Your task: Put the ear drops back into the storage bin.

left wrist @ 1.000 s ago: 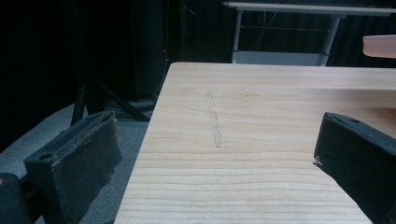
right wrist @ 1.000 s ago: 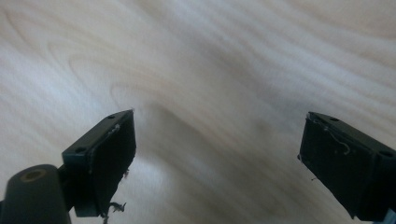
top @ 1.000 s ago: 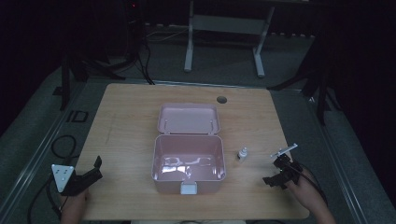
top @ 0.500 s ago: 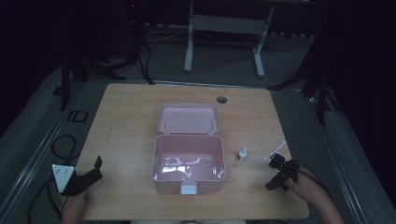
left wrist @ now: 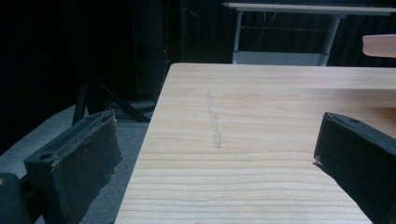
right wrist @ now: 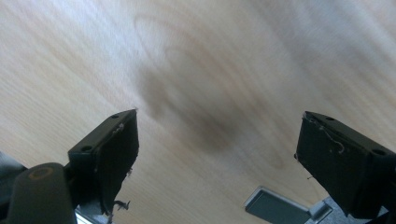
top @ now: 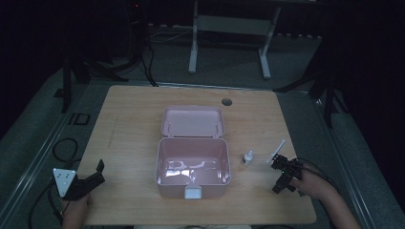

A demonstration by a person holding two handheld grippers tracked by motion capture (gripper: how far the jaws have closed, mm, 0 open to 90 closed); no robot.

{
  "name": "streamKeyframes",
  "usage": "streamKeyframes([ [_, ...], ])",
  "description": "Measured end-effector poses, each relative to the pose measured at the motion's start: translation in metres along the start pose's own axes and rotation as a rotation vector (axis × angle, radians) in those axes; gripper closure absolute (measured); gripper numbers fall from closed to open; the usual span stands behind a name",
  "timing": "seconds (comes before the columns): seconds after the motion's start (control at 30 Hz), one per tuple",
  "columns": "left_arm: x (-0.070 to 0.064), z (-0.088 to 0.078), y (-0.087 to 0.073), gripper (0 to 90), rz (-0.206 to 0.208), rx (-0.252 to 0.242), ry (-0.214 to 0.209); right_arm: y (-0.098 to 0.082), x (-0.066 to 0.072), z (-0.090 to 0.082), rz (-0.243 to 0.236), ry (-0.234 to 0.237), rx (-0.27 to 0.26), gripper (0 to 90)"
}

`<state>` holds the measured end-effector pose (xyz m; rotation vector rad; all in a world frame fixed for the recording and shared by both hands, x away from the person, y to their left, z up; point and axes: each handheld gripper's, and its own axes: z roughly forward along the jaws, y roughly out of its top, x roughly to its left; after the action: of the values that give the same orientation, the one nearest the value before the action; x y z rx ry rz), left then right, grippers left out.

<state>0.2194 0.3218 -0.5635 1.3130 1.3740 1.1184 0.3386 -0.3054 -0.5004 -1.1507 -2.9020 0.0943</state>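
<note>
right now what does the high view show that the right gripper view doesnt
The high view alone takes in the open pink box with its lid folded back, a small white bottle and a thin white stick to the box's right, the left gripper at the near left corner, and the right gripper seen from outside. The right gripper view alone gives a close look along that gripper's open jaws at blurred wood grain with a dark shadow, nothing held between them. Both share the wooden table and the right gripper.
</note>
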Motion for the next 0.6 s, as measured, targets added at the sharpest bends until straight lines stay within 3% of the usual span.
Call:
streamKeyframes([
  [0.33, 0.000, 0.000, 0.000, 0.5, -0.001, 0.003, -0.001, 0.021, -0.006, -0.012, 0.028, -0.006, -0.043, 13.2],
  [0.6, 0.000, 0.000, 0.000, 0.5, 0.001, 0.004, -0.002, 0.039, -0.006, -0.017, 0.011, -0.001, -0.037, 13.3],
])
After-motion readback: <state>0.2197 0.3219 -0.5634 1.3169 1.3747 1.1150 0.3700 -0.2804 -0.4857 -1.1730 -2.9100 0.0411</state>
